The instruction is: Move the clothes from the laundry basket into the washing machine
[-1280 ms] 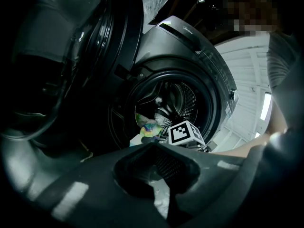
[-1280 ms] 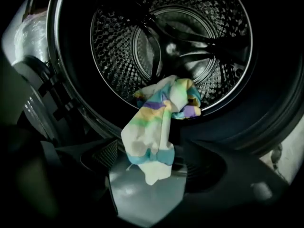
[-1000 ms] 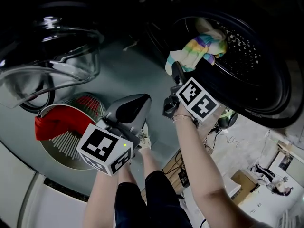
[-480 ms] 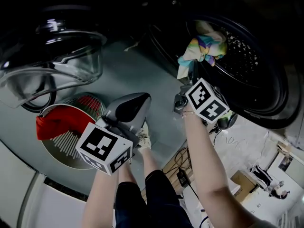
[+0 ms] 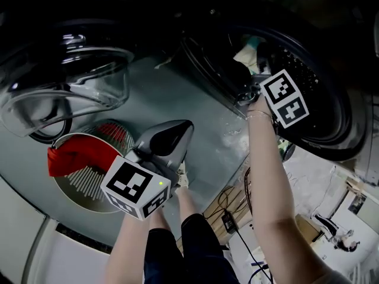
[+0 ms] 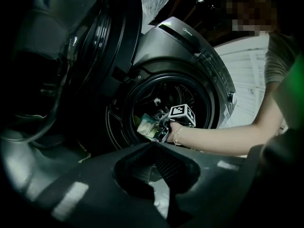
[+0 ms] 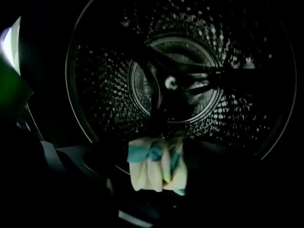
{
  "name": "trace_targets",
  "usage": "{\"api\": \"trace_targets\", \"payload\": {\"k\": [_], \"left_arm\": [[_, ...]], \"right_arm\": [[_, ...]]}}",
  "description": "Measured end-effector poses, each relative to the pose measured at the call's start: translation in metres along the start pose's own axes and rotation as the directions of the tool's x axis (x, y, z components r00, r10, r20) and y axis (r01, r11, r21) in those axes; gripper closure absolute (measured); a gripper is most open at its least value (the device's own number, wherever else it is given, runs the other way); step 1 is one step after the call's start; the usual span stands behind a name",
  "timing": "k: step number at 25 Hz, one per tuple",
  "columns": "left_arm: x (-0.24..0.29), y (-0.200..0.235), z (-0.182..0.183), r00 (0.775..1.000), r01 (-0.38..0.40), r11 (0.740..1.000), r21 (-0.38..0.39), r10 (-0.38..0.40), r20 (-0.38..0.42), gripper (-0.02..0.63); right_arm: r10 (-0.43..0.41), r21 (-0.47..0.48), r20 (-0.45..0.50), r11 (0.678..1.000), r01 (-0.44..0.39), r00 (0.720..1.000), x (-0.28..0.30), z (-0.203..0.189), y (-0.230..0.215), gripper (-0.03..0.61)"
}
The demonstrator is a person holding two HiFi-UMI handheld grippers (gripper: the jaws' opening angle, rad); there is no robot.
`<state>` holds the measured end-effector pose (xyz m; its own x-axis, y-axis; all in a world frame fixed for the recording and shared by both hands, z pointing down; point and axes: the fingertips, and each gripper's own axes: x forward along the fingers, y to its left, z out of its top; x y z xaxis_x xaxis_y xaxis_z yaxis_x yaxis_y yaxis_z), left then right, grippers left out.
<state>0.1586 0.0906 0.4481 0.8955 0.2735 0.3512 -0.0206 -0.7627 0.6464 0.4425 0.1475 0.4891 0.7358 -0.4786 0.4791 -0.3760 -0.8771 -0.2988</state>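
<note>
Right gripper view: my right claw (image 7: 156, 152) is clenched on a pale, teal-streaked cloth (image 7: 156, 169).
Cloth: bunched, folds running top to bottom, at the drum's (image 7: 223, 103) lower lip.
Room: drum rim rings the bundle; open depth beyond.
Left claw (image 6: 154, 145): jaws together on nothing, well apart from the washer (image 6: 194, 61).
Writing: a logo (image 6: 183, 30) on the washer's panel, probably too blurred to read.
Basket (image 5: 89, 189): red cloth (image 5: 71, 158) draped over its rim.

Black cables (image 5: 228, 203) lie tangled on the pale floor (image 5: 314, 173) near a cardboard box (image 5: 303, 225).
</note>
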Motion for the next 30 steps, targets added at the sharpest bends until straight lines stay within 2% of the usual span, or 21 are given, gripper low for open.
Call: {"api": "trace_targets", "payload": {"k": [1,2,6,9,10,12,14,16,19,22,24,26,28,30], "left_arm": [[-0.001,-0.001,-0.001,1.0,0.0,1.0,-0.003,0.0,-0.003,0.614],[-0.002,-0.001,-0.003,1.0,-0.001,1.0,-0.006,0.001,-0.007,0.614],[-0.009,-0.001,-0.01,1.0,-0.01,1.0,-0.019,0.01,-0.002,0.614],[-0.021,0.003,-0.01,0.999,-0.042,0.998,-0.045,0.043,0.023,0.614],[-0.028,0.006,-0.009,0.998,-0.056,0.997,-0.052,0.058,0.035,0.614],[-0.045,0.012,-0.009,0.994,-0.084,0.994,-0.068,0.088,0.065,0.614],[-0.069,0.019,-0.009,0.987,-0.118,0.988,-0.098,0.128,0.097,0.614],[-0.098,0.028,-0.013,0.977,-0.16,0.978,-0.135,0.177,0.119,0.614],[-0.145,0.043,-0.025,0.955,-0.234,0.954,-0.187,0.262,0.138,0.614],[-0.2,0.06,-0.041,0.914,-0.328,0.912,-0.248,0.373,0.159,0.614],[-0.238,0.077,-0.053,0.87,-0.41,0.869,-0.278,0.464,0.165,0.614],[-0.275,0.098,-0.065,0.809,-0.509,0.81,-0.291,0.565,0.159,0.614],[-0.31,0.12,-0.079,0.739,-0.604,0.743,-0.29,0.658,0.145,0.614],[-0.339,0.141,-0.093,0.686,-0.667,0.689,-0.283,0.717,0.127,0.61]], "right_arm": [[0.001,0.01,-0.018,1.0,-0.001,1.0,0.002,-0.005,-0.001,0.122],[-0.001,0.009,-0.029,1.0,0.001,1.0,0.002,-0.009,-0.001,0.106],[0.02,-0.006,-0.03,1.0,-0.021,0.999,-0.011,-0.015,0.009,0.086],[0.096,-0.009,-0.03,0.995,-0.096,0.995,-0.029,-0.018,0.03,0.094],[0.137,-0.013,-0.034,0.99,-0.137,0.99,-0.04,-0.02,0.041,0.12],[0.236,-0.03,-0.052,0.971,-0.238,0.97,-0.068,-0.027,0.069,0.256],[0.349,-0.058,-0.088,0.933,-0.355,0.933,-0.104,-0.041,0.103,0.385],[0.468,-0.079,-0.133,0.874,-0.48,0.874,-0.143,-0.062,0.139,0.548],[0.61,-0.073,-0.221,0.768,-0.637,0.761,-0.205,-0.106,0.189,0.549],[0.672,-0.028,-0.359,0.686,-0.727,0.648,-0.254,-0.158,0.233,0.549],[0.696,-0.001,-0.433,0.635,-0.772,0.573,-0.279,-0.188,0.261,0.549],[0.713,0.018,-0.501,0.575,-0.818,0.49,-0.3,-0.216,0.289,0.549],[0.728,0.041,-0.564,0.495,-0.868,0.388,-0.32,-0.244,0.317,0.549],[0.733,0.067,-0.616,0.414,-0.908,0.288,-0.338,-0.271,0.345,0.549]]}}
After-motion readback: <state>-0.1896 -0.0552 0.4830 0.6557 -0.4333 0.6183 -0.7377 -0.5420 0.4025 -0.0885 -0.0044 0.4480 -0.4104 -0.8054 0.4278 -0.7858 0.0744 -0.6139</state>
